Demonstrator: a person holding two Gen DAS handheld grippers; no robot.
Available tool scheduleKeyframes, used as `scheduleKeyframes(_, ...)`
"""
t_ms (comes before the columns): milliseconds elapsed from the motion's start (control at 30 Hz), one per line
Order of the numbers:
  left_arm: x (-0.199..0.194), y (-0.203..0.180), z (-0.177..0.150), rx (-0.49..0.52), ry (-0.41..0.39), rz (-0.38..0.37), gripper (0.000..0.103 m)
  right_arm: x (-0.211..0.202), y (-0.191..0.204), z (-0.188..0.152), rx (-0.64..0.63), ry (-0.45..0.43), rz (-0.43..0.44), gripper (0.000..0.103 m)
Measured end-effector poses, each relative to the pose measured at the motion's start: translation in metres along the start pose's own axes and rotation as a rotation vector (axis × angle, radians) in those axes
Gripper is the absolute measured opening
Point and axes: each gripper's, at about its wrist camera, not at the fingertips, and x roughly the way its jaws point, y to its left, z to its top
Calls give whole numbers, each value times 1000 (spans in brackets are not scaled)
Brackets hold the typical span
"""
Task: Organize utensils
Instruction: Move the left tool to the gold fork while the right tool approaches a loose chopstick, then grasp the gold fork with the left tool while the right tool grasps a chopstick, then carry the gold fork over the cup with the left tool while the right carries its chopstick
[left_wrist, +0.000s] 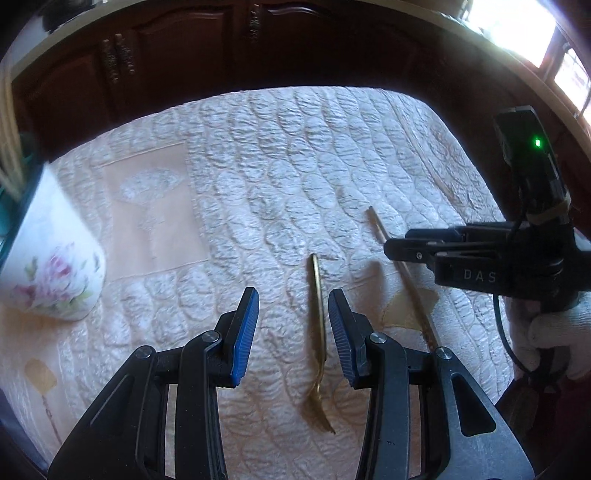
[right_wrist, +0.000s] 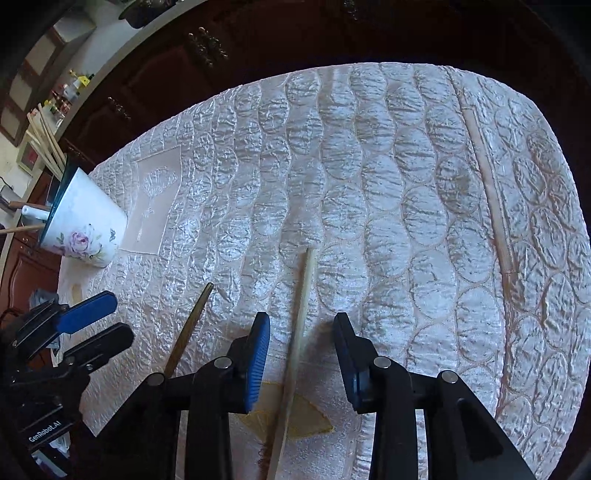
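Note:
A gold utensil (left_wrist: 320, 332) lies on the quilted cloth, its handle pointing away, between the fingers of my left gripper (left_wrist: 293, 325). That gripper is open and neither blue pad touches the utensil. A pale chopstick (right_wrist: 305, 295) lies on the cloth between the fingers of my right gripper (right_wrist: 301, 350), which is open with a gap on both sides. In the left wrist view the chopstick (left_wrist: 402, 273) runs under the right gripper (left_wrist: 395, 245). The right wrist view shows the gold utensil (right_wrist: 192, 325) and the left gripper (right_wrist: 107, 325) at the left. A floral cup (right_wrist: 85, 229) holds several sticks and utensils.
The floral cup (left_wrist: 55, 266) stands at the table's left edge. The quilted cloth (right_wrist: 388, 184) covers the whole table. Dark wooden cabinets (left_wrist: 147, 74) stand beyond the far edge. A white-gloved hand (left_wrist: 546, 332) holds the right gripper.

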Motion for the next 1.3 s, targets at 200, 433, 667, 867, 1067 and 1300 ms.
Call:
scheduleKeyframes(200,26,-10,7,41,59,-8,38,-5,-9,4,-9,-7,-2,34)
scheduleKeyframes(433,57,-29,14,129,116,0,26,0,-4,10,-46,4,-2,34)
scheduleKeyframes(667,71,-27,23,128,127,13,7,9,-3,15,-79,18,-8,22)
scheduleKeyframes(867,41,7,25,19,78,-30,6,10,9,16,-107,5,-3,7)
scheduleKeyframes(1067,-17,35,22,-61,-25,-52,6,-25,32,18,-127,-74,52,5)
scheduleKeyframes(1300,-67,48,-11,-141,-118,-56,4,-73,62,17,-188,-154,93,5)
